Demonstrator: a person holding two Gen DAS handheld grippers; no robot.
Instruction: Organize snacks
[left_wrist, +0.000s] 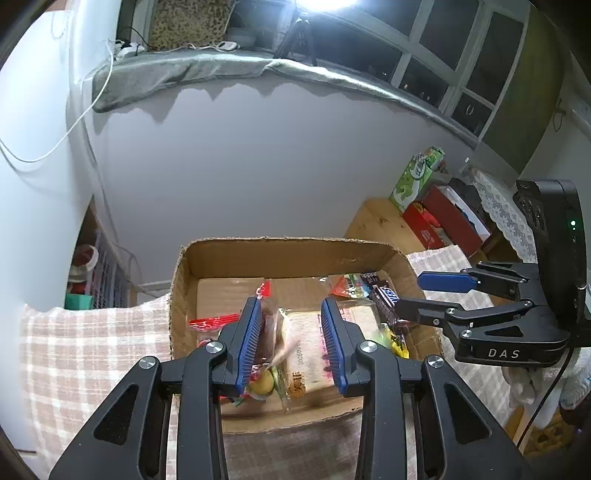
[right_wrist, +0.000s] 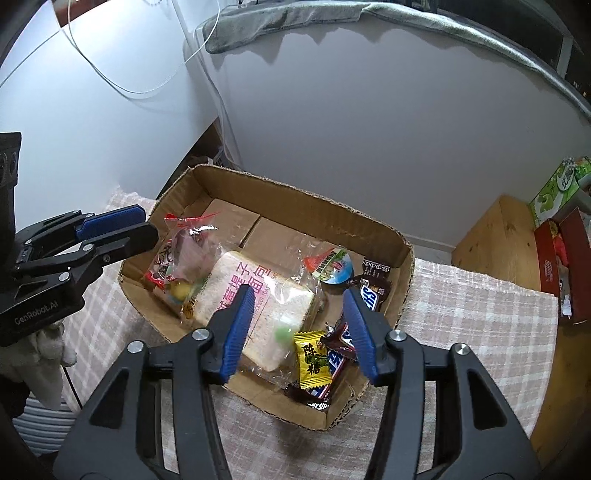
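Observation:
A shallow cardboard box (right_wrist: 373, 230) sits on a checked cloth and holds the snacks. Inside lie a wrapped bread slice (right_wrist: 236, 291), a clear bag of candies (right_wrist: 186, 254), a jelly cup (right_wrist: 334, 267), Snickers bars (right_wrist: 371, 295) and a yellow candy packet (right_wrist: 313, 360). My left gripper (left_wrist: 291, 341) is open above the box's left part, over the candy bag (left_wrist: 267, 321) and bread (left_wrist: 304, 343); nothing is between its pads. My right gripper (right_wrist: 299, 328) is open above the box's near right part, empty. It also shows in the left wrist view (left_wrist: 408, 293).
A checked cloth (right_wrist: 461, 314) covers the table. A wooden stand (right_wrist: 495, 236) with a green carton (left_wrist: 415, 177) and a red box (left_wrist: 448, 218) stands to the right. A white wall is behind the box. A white cable (right_wrist: 122, 85) hangs at left.

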